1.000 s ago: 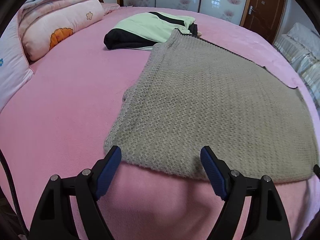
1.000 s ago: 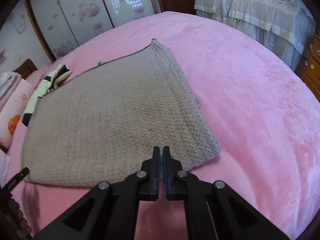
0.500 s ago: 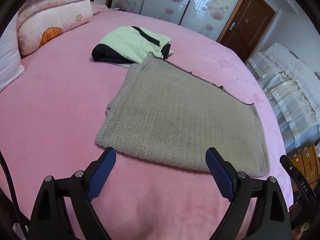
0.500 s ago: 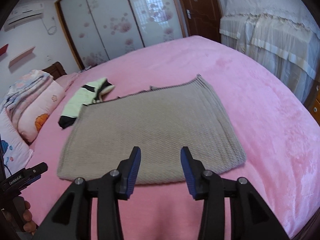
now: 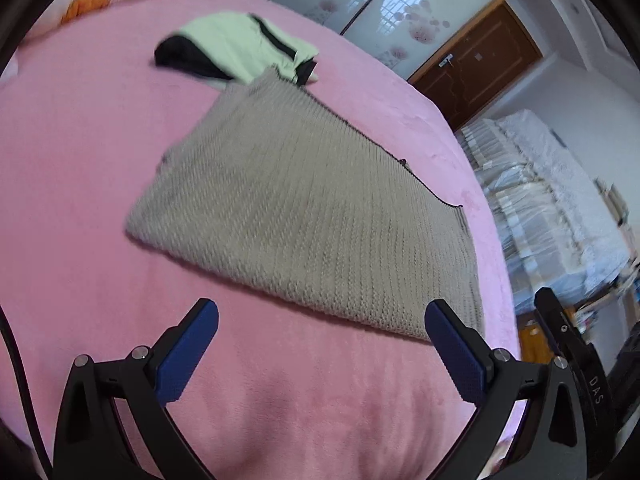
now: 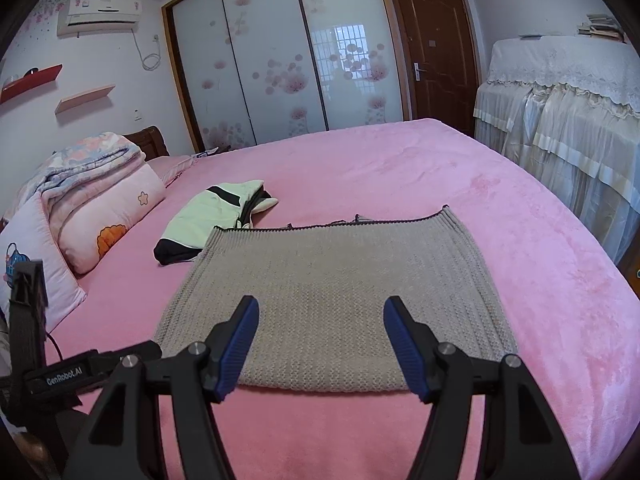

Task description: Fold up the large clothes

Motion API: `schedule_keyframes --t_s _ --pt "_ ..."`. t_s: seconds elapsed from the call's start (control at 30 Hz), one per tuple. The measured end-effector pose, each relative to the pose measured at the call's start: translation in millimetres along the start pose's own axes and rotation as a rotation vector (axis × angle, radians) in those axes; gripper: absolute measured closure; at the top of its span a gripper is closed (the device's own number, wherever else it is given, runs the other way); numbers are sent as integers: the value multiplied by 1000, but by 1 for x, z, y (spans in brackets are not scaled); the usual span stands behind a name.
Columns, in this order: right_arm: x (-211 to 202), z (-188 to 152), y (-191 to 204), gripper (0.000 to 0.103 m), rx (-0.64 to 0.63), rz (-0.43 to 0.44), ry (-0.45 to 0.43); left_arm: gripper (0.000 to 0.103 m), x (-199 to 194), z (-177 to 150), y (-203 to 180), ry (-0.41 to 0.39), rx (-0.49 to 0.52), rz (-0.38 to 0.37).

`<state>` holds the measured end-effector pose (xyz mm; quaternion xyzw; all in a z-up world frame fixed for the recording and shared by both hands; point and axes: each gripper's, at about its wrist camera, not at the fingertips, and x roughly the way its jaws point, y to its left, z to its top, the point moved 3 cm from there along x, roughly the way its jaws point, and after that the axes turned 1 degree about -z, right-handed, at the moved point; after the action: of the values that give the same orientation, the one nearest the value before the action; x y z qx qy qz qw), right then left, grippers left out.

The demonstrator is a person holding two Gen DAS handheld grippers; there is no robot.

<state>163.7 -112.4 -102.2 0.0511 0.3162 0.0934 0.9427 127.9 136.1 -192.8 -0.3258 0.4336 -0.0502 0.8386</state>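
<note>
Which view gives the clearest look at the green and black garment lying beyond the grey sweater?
The right wrist view: the green and black garment is sharp and fully in frame, folded on the pink bed just past the grey sweater. The left wrist view shows the garment too, but motion-blurred and near the frame's top.

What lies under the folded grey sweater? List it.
Under the grey sweater only the pink bedspread shows around its edges. Its far corner touches or overlaps the green-and-black garment; anything beneath is covered.
</note>
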Motion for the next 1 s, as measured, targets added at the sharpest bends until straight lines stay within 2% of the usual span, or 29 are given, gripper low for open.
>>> schedule_keyframes --t_s 0.03,0.1,0.17,0.27,0.37,0.5,0.63,0.73,0.77,0.8,0.83,0.87,0.9,0.97,1.0 --pt "6 -3 1 38 1 1 14 1 7 -3 9 9 -29 -26" --pt "15 -9 2 38 2 5 34 1 26 -10 34 20 -138 -138" --pt "25 -15 4 38 -1 5 55 1 41 -14 58 7 -237 -210" --pt "39 -23 6 38 -7 10 80 1 61 -16 84 -18 -334 -259" --pt "51 -29 9 38 -18 16 99 1 67 -9 88 -86 -326 -288" --pt "64 -36 10 38 -25 12 121 1 76 10 79 -155 -250 -275" --pt "74 -39 11 38 -24 13 125 1 91 32 81 -195 -254 -264" --pt "82 -41 9 38 -32 1 134 12 102 44 79 -221 -244 -224" --pt "85 -41 8 38 -31 -2 138 23 106 48 78 -223 -243 -207" --pt "88 -39 7 38 -28 -1 140 39 110 52 79 -228 -249 -196" --pt "92 -37 5 38 -25 -2 143 48 114 57 81 -220 -257 -182" --pt "97 -34 4 38 -26 -4 140 64 118 61 84 -214 -278 -173" --pt "100 -31 5 42 -30 -13 138 73 118 62 89 -216 -298 -173" --pt "115 -22 6 59 -59 -32 146 79 119 66 90 -218 -318 -174" --pt "126 -17 7 70 -77 -44 161 82 114 67 85 -228 -302 -161"
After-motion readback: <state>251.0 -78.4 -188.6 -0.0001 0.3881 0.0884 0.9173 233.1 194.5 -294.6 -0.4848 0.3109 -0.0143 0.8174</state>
